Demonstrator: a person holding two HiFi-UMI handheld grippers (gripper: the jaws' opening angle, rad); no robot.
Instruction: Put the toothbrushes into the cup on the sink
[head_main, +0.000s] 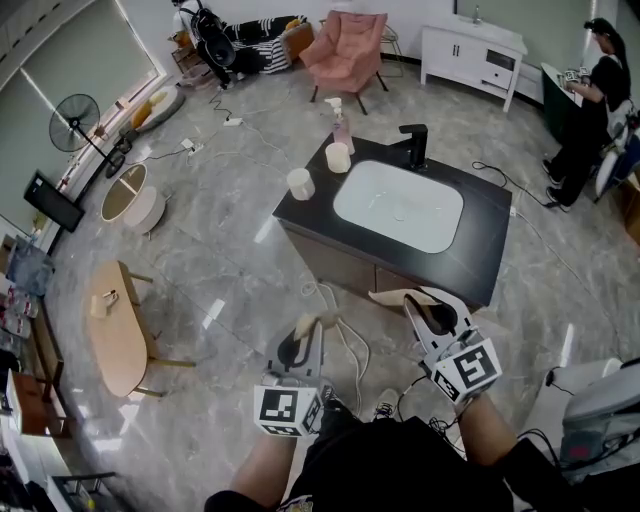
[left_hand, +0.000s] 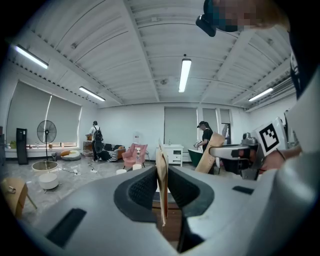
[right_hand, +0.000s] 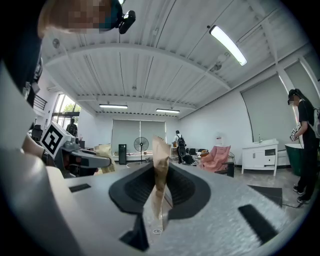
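Note:
A black-topped sink unit (head_main: 300, 212) with a white basin (head_main: 398, 205) stands ahead of me on the floor. Two pale cups (head_main: 300, 183) (head_main: 338, 157) stand on its left part, next to a soap bottle (head_main: 342, 125). My left gripper (head_main: 306, 332) (left_hand: 161, 187) is shut on a flat tan toothbrush (left_hand: 161, 175) that stands upright between the pads. My right gripper (head_main: 425, 305) (right_hand: 160, 187) is shut on a second tan toothbrush (right_hand: 160, 167) (head_main: 393, 296). Both grippers hang short of the unit's near edge, well away from the cups.
A black faucet (head_main: 415, 145) stands behind the basin. Cables (head_main: 345, 340) trail on the floor in front of the unit. A wooden oval table (head_main: 115, 325), a fan (head_main: 75, 122), a pink armchair (head_main: 345, 50) and a white cabinet (head_main: 470, 55) ring the room. A person (head_main: 590, 100) stands far right.

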